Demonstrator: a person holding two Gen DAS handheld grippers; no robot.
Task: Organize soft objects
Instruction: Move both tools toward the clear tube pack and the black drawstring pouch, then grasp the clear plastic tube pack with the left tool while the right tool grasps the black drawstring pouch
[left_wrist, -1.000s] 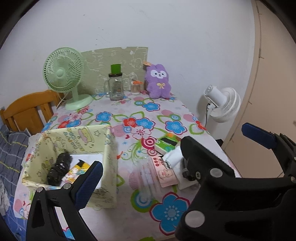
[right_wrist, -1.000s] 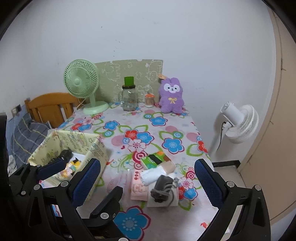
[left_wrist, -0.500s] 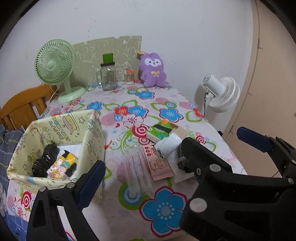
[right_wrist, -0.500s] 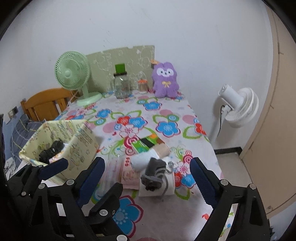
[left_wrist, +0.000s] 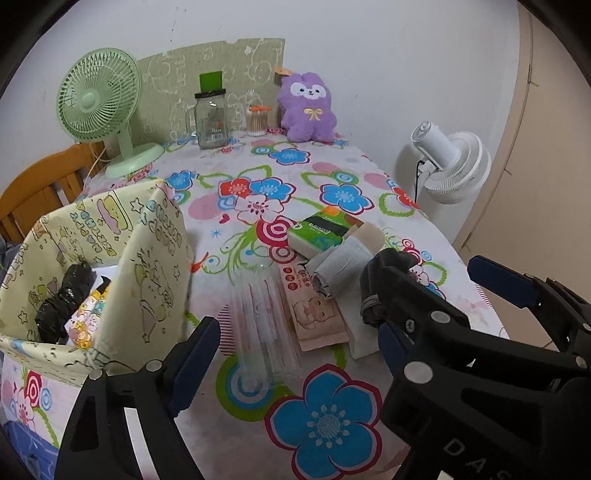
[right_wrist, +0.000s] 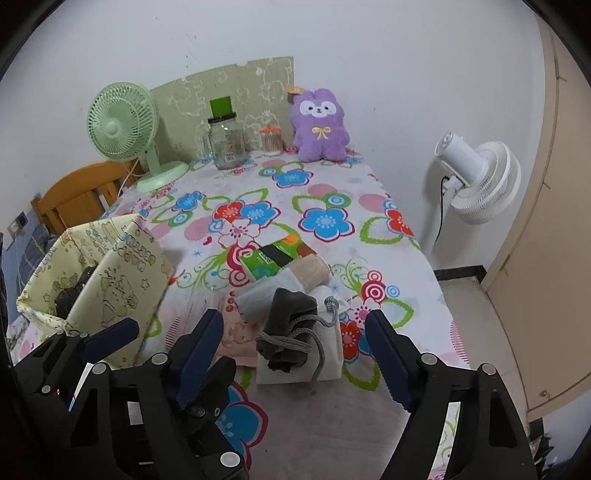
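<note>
A dark grey drawstring pouch (right_wrist: 288, 328) lies on a white tissue pack (right_wrist: 328, 358) near the table's front edge. My right gripper (right_wrist: 293, 350) hovers over the pouch. Its jaws are closing, with the pouch between them but untouched. Behind the pouch are a rolled white and beige cloth (left_wrist: 343, 258) and a green tissue packet (left_wrist: 321, 232). My left gripper (left_wrist: 290, 350) is closing too. A clear plastic pack (left_wrist: 258, 314) and a pink packet (left_wrist: 314, 314) lie ahead of it, and its pads touch nothing. A yellow fabric box (left_wrist: 155, 258) at the left holds a black bundle (left_wrist: 62, 295).
A purple plush (left_wrist: 308, 107), glass jar (left_wrist: 210, 114), small cotton-swab pot (left_wrist: 257, 120) and green desk fan (left_wrist: 99, 99) stand at the table's back. A white floor fan (right_wrist: 476, 173) stands right of the table and a wooden chair (left_wrist: 33, 188) left. The two grippers overlap side by side.
Both grippers have come down and closer to the table, so the pouch and packets look larger. Both pairs of jaws stand a little narrower than before.
</note>
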